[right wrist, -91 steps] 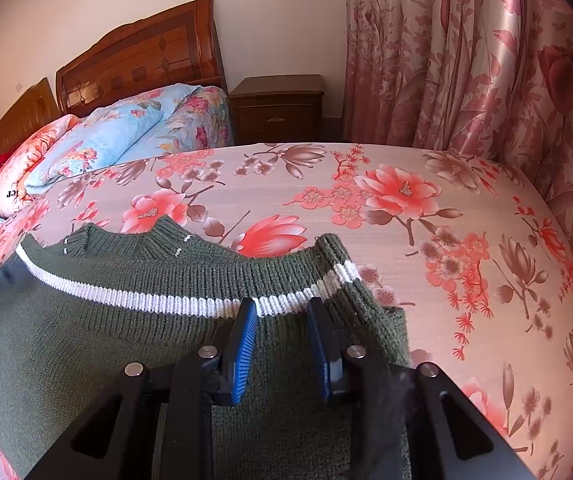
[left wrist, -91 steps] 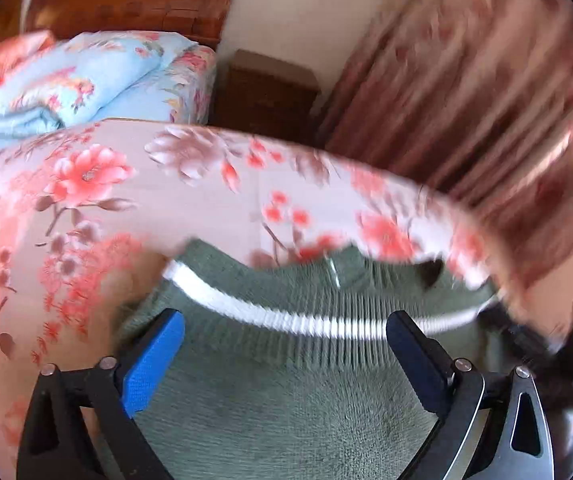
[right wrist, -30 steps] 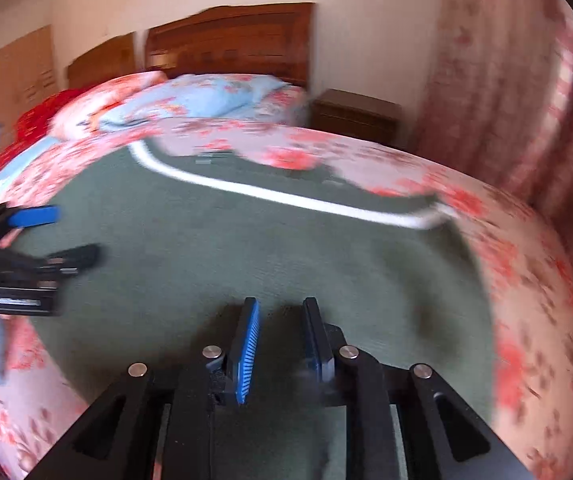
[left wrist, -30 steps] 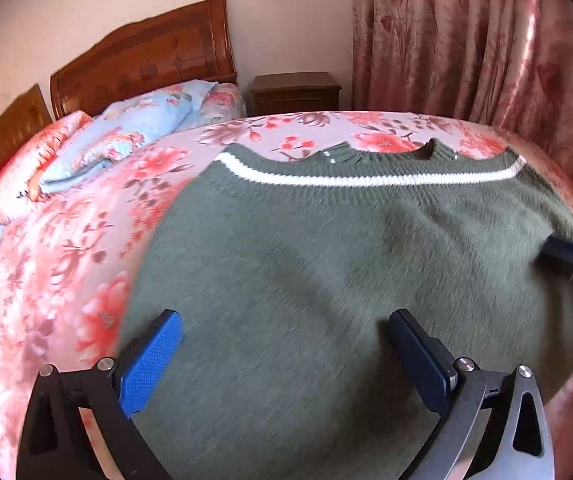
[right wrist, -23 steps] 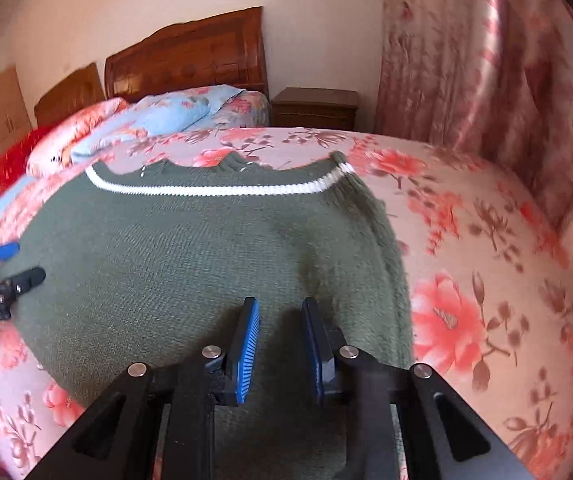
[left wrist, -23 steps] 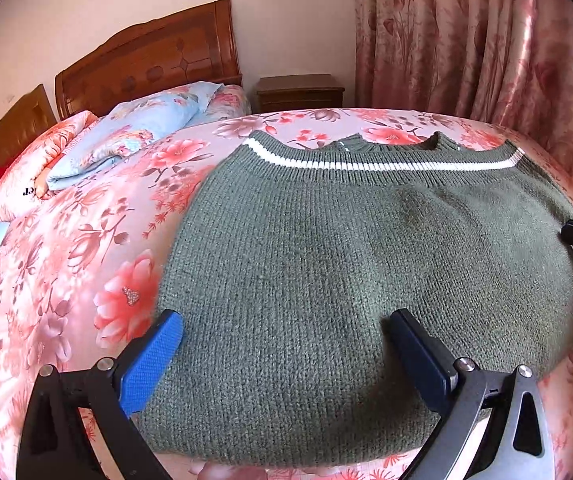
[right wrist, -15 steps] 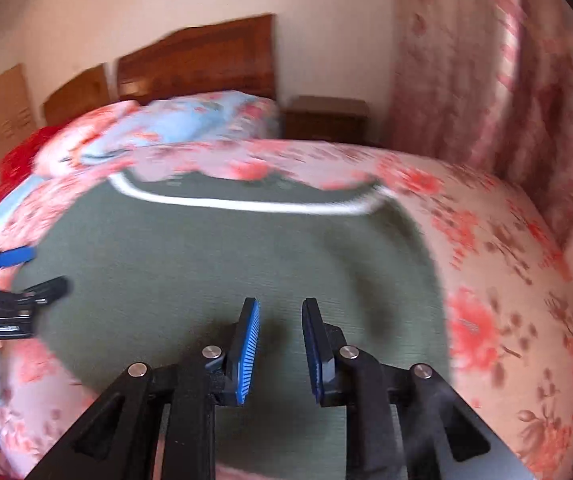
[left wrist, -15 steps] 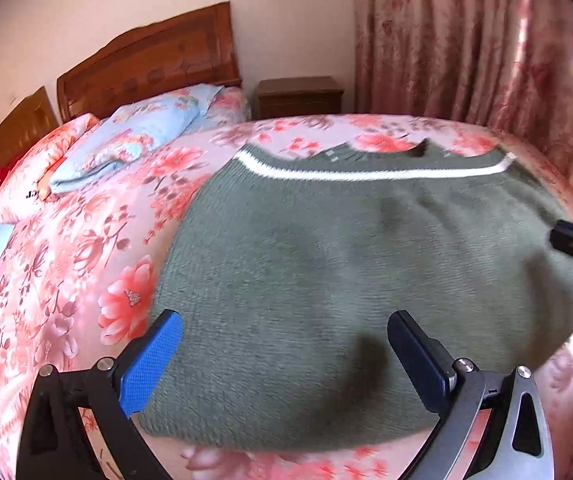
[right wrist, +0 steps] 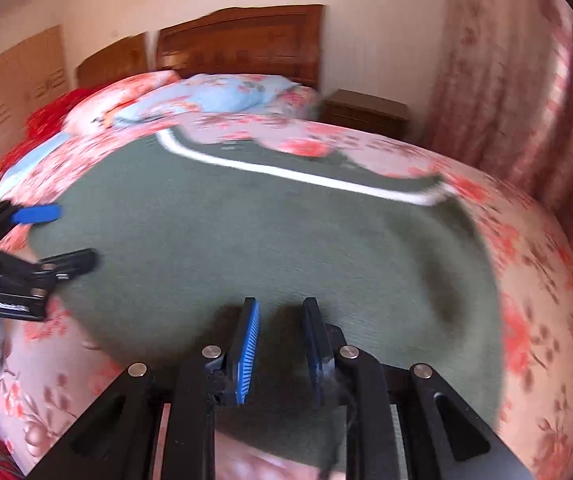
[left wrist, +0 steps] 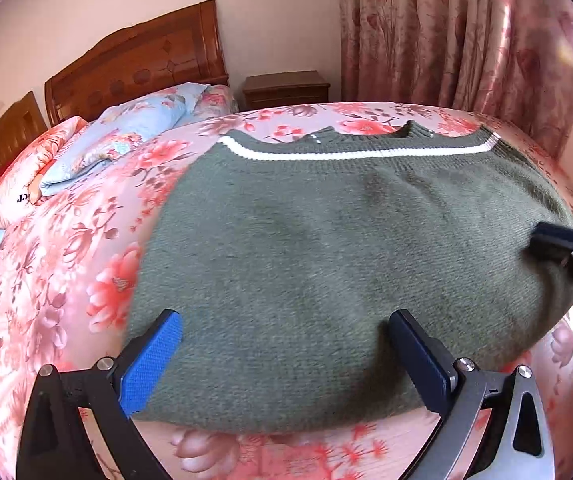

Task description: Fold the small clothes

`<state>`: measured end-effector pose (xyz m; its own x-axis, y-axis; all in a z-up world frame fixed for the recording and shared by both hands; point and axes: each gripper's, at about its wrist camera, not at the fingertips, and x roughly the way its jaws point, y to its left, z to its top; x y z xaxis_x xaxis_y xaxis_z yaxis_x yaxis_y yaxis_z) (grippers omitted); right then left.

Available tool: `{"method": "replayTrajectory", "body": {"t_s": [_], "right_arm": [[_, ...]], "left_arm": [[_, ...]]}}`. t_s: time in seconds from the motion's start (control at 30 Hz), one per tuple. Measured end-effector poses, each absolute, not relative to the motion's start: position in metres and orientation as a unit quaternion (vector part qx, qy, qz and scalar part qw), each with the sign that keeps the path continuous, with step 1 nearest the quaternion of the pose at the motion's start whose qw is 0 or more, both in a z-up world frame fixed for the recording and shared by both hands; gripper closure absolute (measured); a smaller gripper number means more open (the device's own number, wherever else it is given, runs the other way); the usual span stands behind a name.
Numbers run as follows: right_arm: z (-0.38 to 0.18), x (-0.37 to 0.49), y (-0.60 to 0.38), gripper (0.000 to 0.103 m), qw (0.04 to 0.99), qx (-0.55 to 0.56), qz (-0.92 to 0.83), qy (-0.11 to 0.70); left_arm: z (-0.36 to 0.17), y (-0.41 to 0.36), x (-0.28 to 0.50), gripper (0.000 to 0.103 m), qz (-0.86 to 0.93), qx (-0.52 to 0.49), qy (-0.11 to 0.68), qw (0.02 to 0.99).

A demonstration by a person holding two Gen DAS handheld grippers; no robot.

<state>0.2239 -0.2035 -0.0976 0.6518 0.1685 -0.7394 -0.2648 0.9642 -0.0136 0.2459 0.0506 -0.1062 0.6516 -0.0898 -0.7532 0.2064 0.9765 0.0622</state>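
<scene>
Two tools over green sweater [left wrist: 326, 248] on bed [left wrist: 66, 240]: left tool [left wrist: 286, 344] released wide, right tool [right wrist: 280, 344] narrowly parted, gripping nothing.

A bed [left wrist: 66, 248] in a pink floral sheet — carved wooden headboard [left wrist: 142, 64] behind, blue floral pillow [left wrist: 126, 136] near it, a nightstand [left wrist: 286, 88] beside rose curtains [left wrist: 458, 40].

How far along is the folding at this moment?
Done: the sweater lies folded on the bed, no sleeves showing, white stripe at the far edge. In hand: nothing; the left gripper is open over the near edge, the right gripper is narrowly open and empty. Left: probably one more fold.
</scene>
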Motion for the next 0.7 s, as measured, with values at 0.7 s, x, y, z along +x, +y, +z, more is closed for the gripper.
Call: {"method": "replayTrajectory", "body": {"t_s": [0.7], "right_arm": [[-0.095, 0.214, -0.266, 0.082, 0.915, -0.009, 0.094, 0.392]], "left_arm": [[-0.109, 0.066, 0.245, 0.0, -0.082, 0.057, 0.422, 0.901]]}}
